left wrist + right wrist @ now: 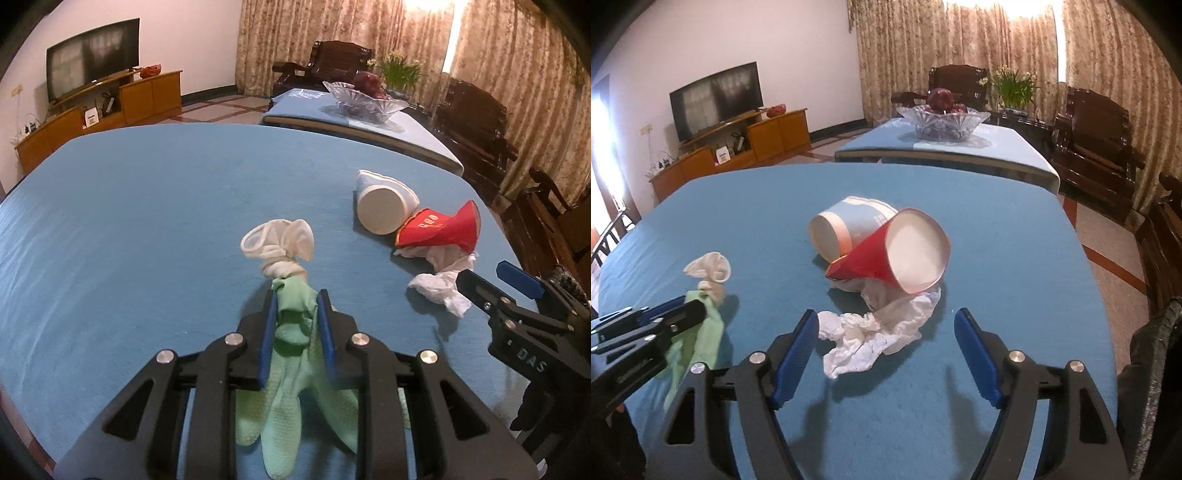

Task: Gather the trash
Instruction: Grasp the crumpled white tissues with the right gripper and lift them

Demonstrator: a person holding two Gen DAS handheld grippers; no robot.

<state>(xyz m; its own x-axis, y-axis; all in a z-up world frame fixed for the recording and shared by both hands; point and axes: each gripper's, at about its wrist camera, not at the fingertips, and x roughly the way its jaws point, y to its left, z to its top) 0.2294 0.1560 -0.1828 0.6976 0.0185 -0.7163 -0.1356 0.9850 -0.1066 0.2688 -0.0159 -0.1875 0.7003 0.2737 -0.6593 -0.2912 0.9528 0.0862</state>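
The green glove (295, 354) is sitting clamped between the pads of my left hand-held gripper (295, 306), its white knotted cuff (277, 243) poking out ahead of the tips and its fingers trailing back underneath toward the camera. It is lying low over the blue worktop (129, 221); I cannot tell whether the cuff is touching the cloth or just clearing it.

Just to the right, the crumpled white tissue (871, 332) is lying on the worktop, partly tucked under the red paper cup (897, 254), which is tipped on its side with its mouth toward me. A pale blue paper cup (849, 229) is lying on its side behind it, the two touching.

My right hand-held gripper (886, 343) is standing apart, nothing in it, its blue pads framing the near end of the tissue without pressing it.

Judgement: the tissue is the step in hand. To take it well I am thinking of lowering the right tips until they are nearly brushing the cloth, centring on the thick bunched part nearest me rather than the thin tail, and closing fully, since paper compresses. The tail under the red cup may drag the cup along or tear, so a slow pull back toward me seems wiser than a straight lift. The left grip on the glove looks secure mid-body; holding it clear of the right side should avoid tangling.

No bin or bag is clearly showing in either view.
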